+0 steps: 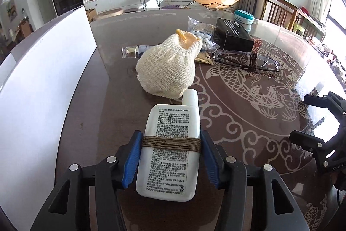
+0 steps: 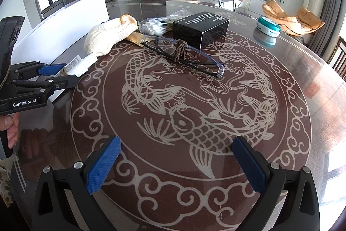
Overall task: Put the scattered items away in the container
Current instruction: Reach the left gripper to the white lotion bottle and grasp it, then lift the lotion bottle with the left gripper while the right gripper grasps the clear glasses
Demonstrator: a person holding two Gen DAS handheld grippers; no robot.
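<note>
My left gripper (image 1: 170, 140) is shut on a white sunscreen bottle (image 1: 168, 168) wound with brown cord, both blue pads pressing its sides just above the dark table (image 1: 121, 105). The right wrist view shows that gripper (image 2: 64, 75) at far left with the bottle (image 2: 82, 63) sticking out. The white container wall (image 1: 43, 79) stands to its left. Beyond lie a cream knit pouch (image 1: 166, 66), a glass bottle (image 1: 134, 51), a cotton swab bag (image 1: 201, 33), a black box (image 1: 233, 34) and glasses (image 1: 244, 58). My right gripper (image 2: 175, 166) is open over the fish pattern, holding nothing.
A teal round tin (image 2: 268, 26) sits at the far right of the table (image 2: 302, 70). A tan packet (image 1: 203, 56) lies beside the pouch. The glasses (image 2: 183, 53) have brown cord tied round them. A hand (image 2: 12, 129) grips the left tool. Chairs stand behind the table.
</note>
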